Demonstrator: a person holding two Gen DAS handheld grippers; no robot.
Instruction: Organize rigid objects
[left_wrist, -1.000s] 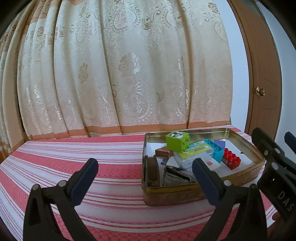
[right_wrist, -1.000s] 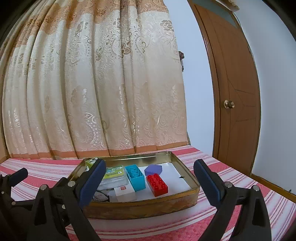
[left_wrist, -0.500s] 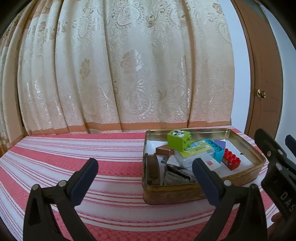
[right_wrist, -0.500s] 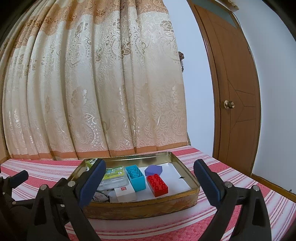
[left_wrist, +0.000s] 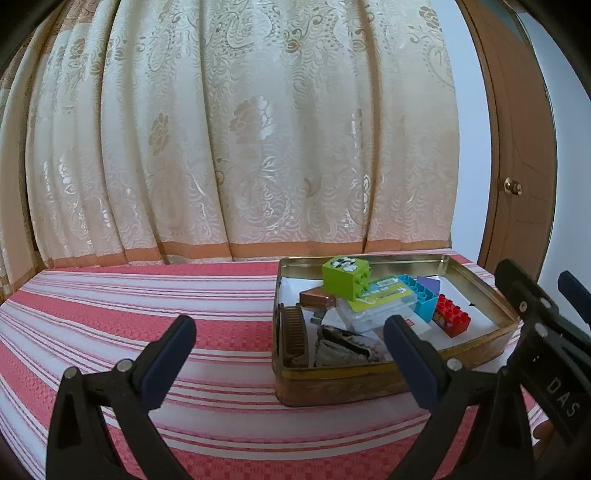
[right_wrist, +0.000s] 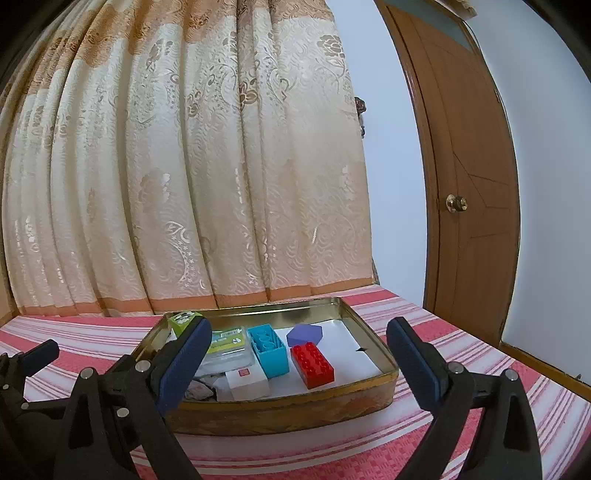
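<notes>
A gold metal tin (left_wrist: 332, 384) (right_wrist: 280, 415) sits on the red striped cloth and holds a green block (left_wrist: 345, 277), a clear case with a green label (left_wrist: 380, 304), a blue block (right_wrist: 267, 349), a red brick (right_wrist: 312, 363), a purple hexagon (right_wrist: 304, 334), a white box (right_wrist: 247, 380), a brown comb (left_wrist: 293, 334) and a dark clip (left_wrist: 343, 341). My left gripper (left_wrist: 284, 354) is open and empty, in front of the tin's left corner. My right gripper (right_wrist: 299, 363) is open and empty, in front of the tin.
A cream patterned curtain (left_wrist: 240, 147) hangs behind the table. A brown door (right_wrist: 469, 177) with a brass knob stands at the right. The table's right edge (right_wrist: 480, 339) drops off near the door. Striped cloth (left_wrist: 129, 314) stretches left of the tin.
The left wrist view has tilted up slightly, so the curtain fills more of it. Both grippers stay open and the tin's contents have not moved.
</notes>
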